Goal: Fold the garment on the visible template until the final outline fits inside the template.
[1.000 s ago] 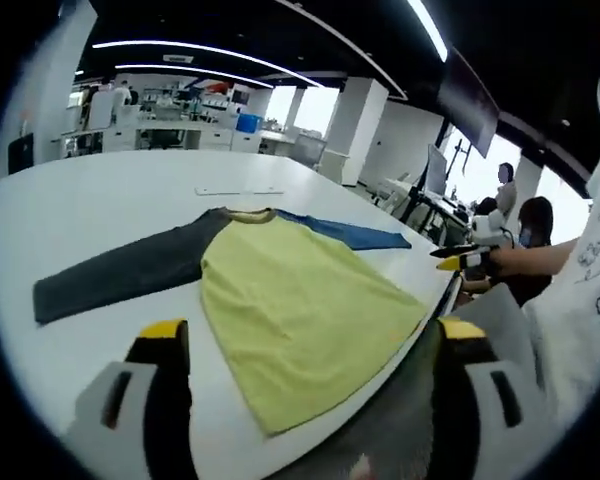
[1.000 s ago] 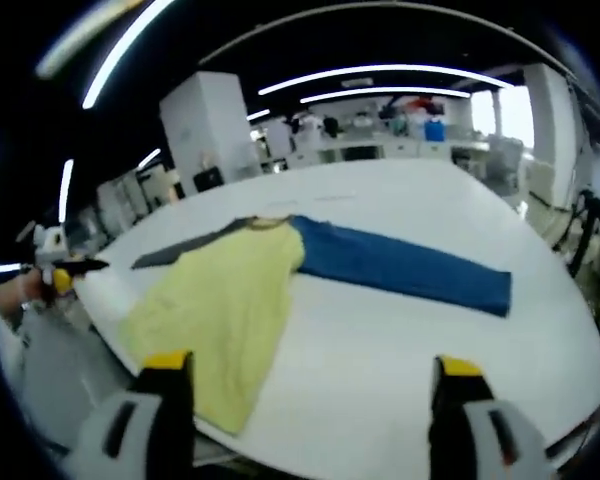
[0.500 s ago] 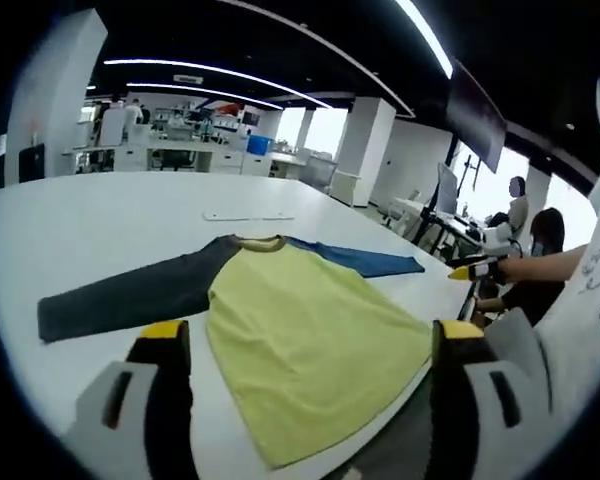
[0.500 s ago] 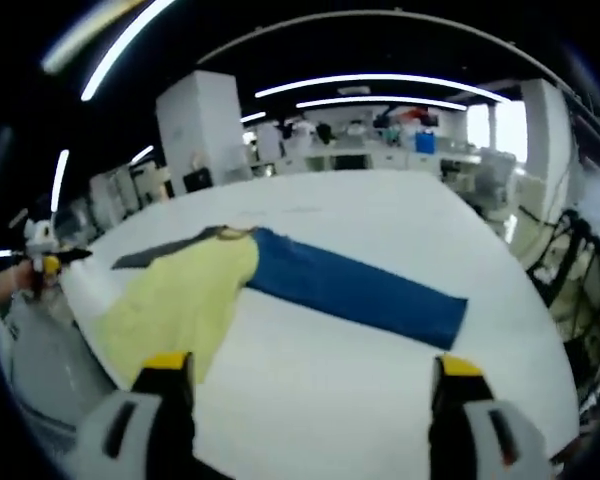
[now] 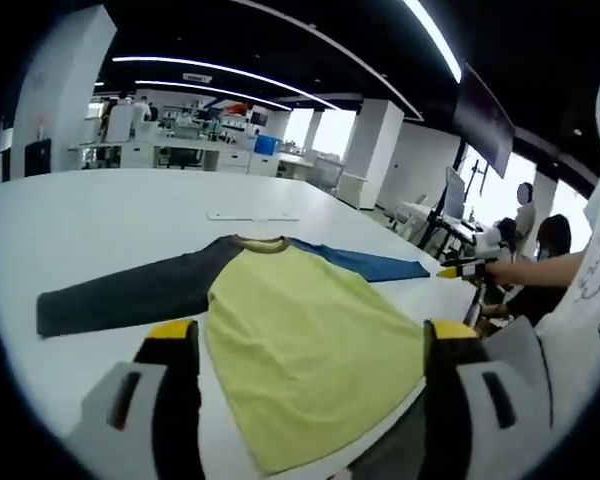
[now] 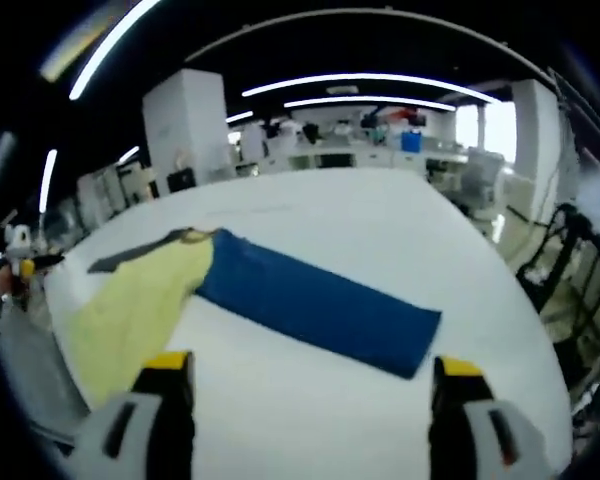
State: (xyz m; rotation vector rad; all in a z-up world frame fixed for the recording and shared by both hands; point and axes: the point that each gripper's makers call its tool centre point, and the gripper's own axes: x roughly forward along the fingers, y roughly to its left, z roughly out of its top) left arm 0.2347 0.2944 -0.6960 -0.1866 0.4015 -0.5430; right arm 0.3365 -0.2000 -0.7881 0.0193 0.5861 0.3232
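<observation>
Your long-sleeved shirt (image 5: 300, 330) lies spread flat on the white table (image 5: 100, 210), its yellow body reaching the near table edge, one sleeve dark grey (image 5: 130, 295) and the other blue (image 6: 315, 310), both stretched straight out to either side. In the left gripper view, your left gripper (image 5: 305, 345) hovers above the near edge of the table with its yellow-tipped jaws set wide apart and nothing between them; the yellow body fills the gap ahead of the jaws, the grey sleeve runs off to the left just beyond the left jaw, and the blue sleeve shows past the collar at the far right of the garment. Your right gripper (image 5: 458, 269) enters that view from the right, held off the table's edge, well apart from the blue cuff. In the right gripper view, your right gripper (image 6: 305, 375) likewise stands with its jaws spread and empty, above bare table; the blue sleeve lies directly ahead, between and beyond the two jaws, not touched by either, its cuff end angled toward the right jaw. The yellow body sits off to the left of that view, near the left jaw. A thin pale strip (image 5: 242, 216) lies on the table beyond the collar. Desks and ceiling strip lights (image 6: 360, 80) stand in the background.
</observation>
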